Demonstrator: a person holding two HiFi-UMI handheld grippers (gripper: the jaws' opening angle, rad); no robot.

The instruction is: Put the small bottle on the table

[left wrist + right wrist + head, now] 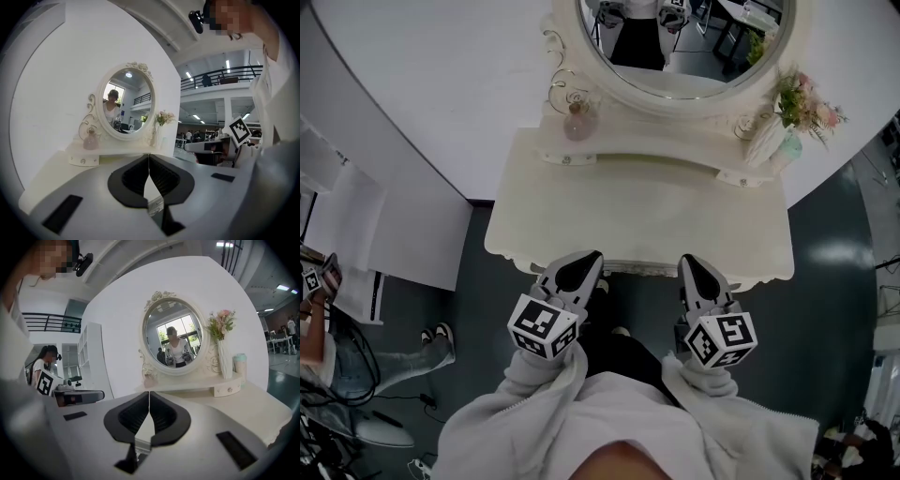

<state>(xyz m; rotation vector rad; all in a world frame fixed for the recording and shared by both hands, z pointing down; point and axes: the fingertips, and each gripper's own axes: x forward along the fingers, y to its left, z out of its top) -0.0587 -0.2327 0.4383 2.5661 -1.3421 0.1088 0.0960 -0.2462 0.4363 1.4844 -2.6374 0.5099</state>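
The small pink bottle (pixel 579 120) stands on the raised shelf of the white dressing table (pixel 675 220), at the left foot of the oval mirror (pixel 684 42). It also shows as the bottle (pixel 90 139) in the left gripper view and, small, as the bottle (pixel 149 379) in the right gripper view. My left gripper (pixel 592 257) hovers at the table's near edge, its jaws closed tip to tip with nothing between them (pixel 149 158). My right gripper (pixel 688 261) is beside it, likewise shut and empty (pixel 149 396). Both are well short of the bottle.
A white vase of pink flowers (pixel 787 117) and a pale cup (pixel 790 148) stand on the shelf's right end. The shelf has small drawers (pixel 567 158). Another person sits on the floor at the left (pixel 337 361). A white wall curves behind the mirror.
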